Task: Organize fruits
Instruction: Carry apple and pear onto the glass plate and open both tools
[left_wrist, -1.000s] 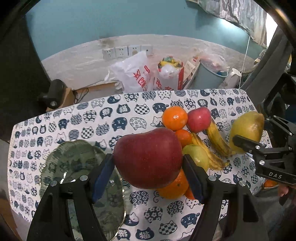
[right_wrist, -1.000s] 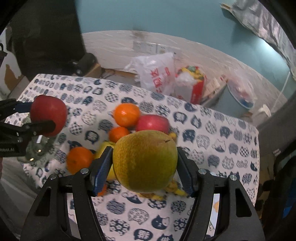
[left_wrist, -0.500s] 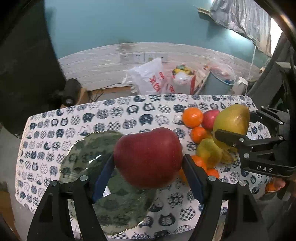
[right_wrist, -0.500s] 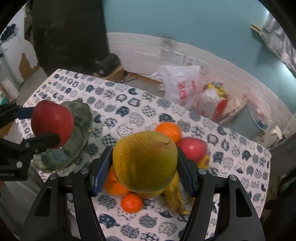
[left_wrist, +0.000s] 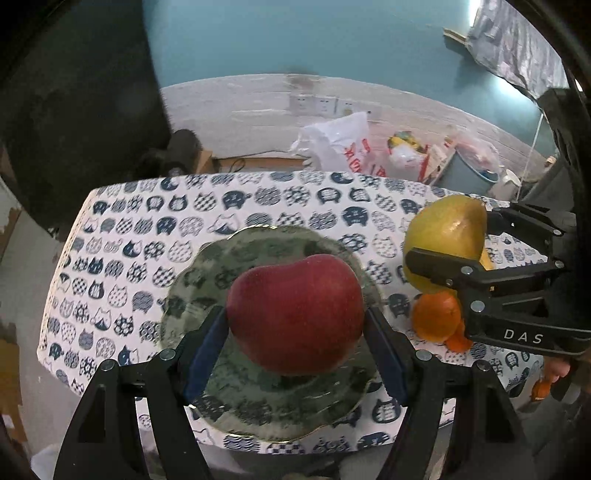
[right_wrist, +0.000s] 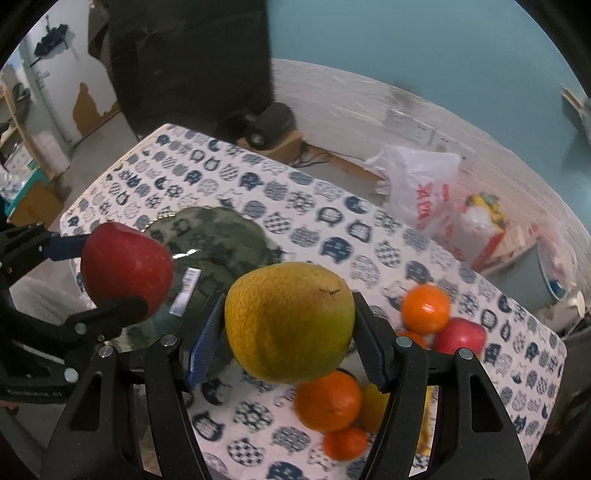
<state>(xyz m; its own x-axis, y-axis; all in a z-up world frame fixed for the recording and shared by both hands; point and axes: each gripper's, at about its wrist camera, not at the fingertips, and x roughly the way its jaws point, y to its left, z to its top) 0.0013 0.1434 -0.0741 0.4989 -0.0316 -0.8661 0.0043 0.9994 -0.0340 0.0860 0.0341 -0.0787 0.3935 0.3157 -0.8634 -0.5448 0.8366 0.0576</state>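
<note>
Left wrist view: a red apple (left_wrist: 295, 314) is clenched in the left tool (left_wrist: 295, 347) above the green plate (left_wrist: 192, 280) on the counter (left_wrist: 122, 236); a gentle lowering before release is advised. Right wrist view: a pear (right_wrist: 290, 321) is clamped in the right tool (right_wrist: 290, 343) beside the plate, above loose oranges (right_wrist: 328, 400); the apple's spot is best kept clear.

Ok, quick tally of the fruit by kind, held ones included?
Apples: 2 (one in left gripper, one loose)
Oranges: 4
Pears: 1 (in right gripper)
Yellow-green fruit, half hidden: 1
Total: 8
</note>
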